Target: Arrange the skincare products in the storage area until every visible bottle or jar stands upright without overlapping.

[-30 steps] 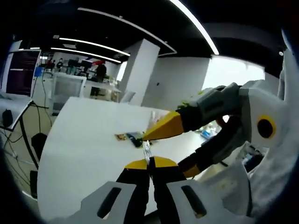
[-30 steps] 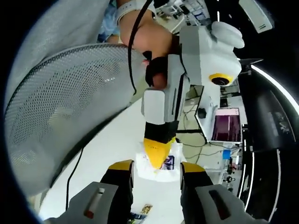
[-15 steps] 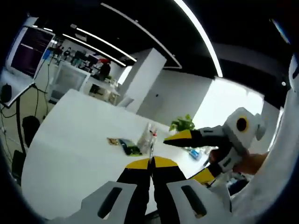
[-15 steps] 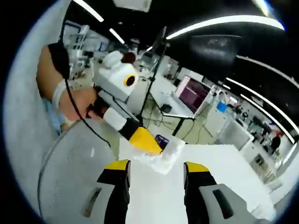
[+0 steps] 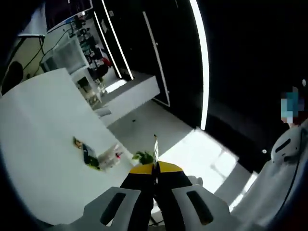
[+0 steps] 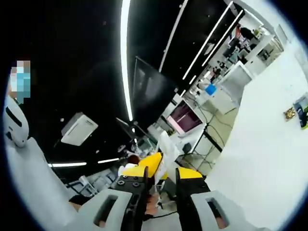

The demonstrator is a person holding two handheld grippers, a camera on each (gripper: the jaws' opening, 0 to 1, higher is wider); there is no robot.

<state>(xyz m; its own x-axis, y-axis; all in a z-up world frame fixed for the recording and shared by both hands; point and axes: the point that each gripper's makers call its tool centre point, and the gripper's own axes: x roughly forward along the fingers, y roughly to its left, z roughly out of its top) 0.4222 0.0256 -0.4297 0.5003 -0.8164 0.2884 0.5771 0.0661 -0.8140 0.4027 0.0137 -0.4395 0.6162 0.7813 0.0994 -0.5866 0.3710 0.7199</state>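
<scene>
— What do we have in the left tool (image 5: 155,166)?

— Its jaws are pressed together on the edge of a clear pouch (image 5: 155,146); in the left gripper view we see the pouch edge-on, a thin sliver rising from the yellow tips.

— And the right tool (image 6: 163,172)?

— Its jaws stand a narrow gap apart. The same pouch rises pale between them, with the left tool's yellow tip just beside it. We cannot tell whether the right jaws actually press the plastic.

— Where are the products?

— In the left gripper view they lie on the white worktop (image 5: 38,125), well apart from both tools: a clear bag (image 5: 110,155) with what look like small bottles inside, touching a dark green packet (image 5: 88,157), and a small flat sachet (image 5: 77,142) just beside that. We see nothing standing upright there.

— Anything else?

— A green plant (image 5: 143,156) beyond the bag, a bright light strip (image 5: 202,62) overhead, and our white sleeve (image 5: 281,192) at the right edge.
</scene>
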